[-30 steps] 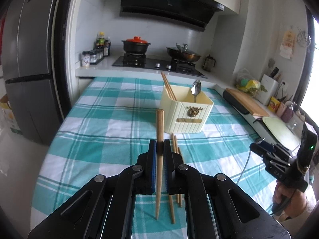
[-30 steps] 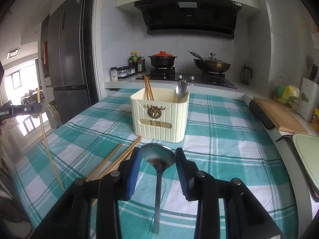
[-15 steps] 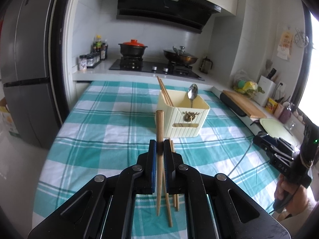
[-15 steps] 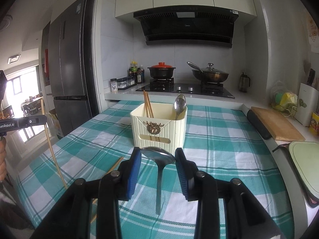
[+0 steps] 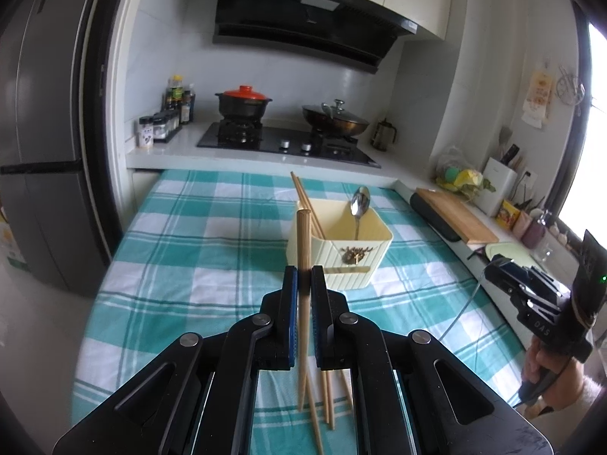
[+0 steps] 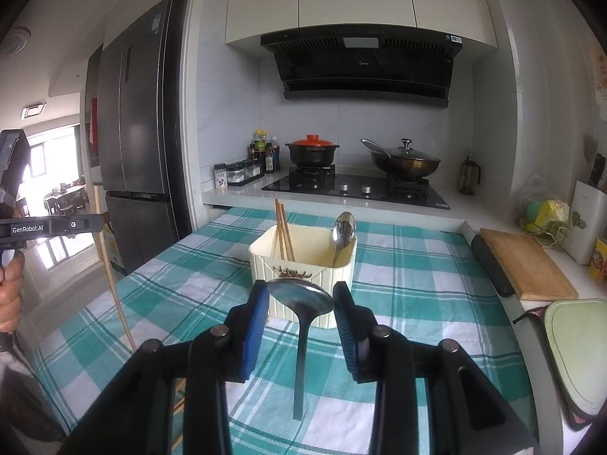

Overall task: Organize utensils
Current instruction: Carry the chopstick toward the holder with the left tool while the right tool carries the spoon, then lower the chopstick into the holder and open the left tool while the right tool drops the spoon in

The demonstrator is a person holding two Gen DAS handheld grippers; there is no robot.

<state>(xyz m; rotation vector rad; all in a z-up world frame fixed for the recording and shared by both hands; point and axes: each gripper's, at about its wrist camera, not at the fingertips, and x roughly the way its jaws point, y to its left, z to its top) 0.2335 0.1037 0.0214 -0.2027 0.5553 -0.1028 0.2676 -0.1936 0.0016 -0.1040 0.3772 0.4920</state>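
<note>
Utensils are mid-transfer: your left gripper (image 5: 302,288) is clamped tight on one upright chopstick (image 5: 303,250), and your right gripper (image 6: 301,305), partly open, pinches the steel spoon (image 6: 301,297) by its bowl, handle hanging down. The cream holder (image 6: 303,265) sits at twelve o'clock from both, on the checked tablecloth (image 6: 417,284), already carrying two chopsticks (image 6: 282,227) and a second spoon (image 6: 343,229). You appear to be carrying both pieces to the holder; next, bring each over its rim, lower, then release. Only the left view shows the loose chopsticks (image 5: 328,398) below at six o'clock. The right view shows the held chopstick's full hanging length at nine o'clock.
</note>
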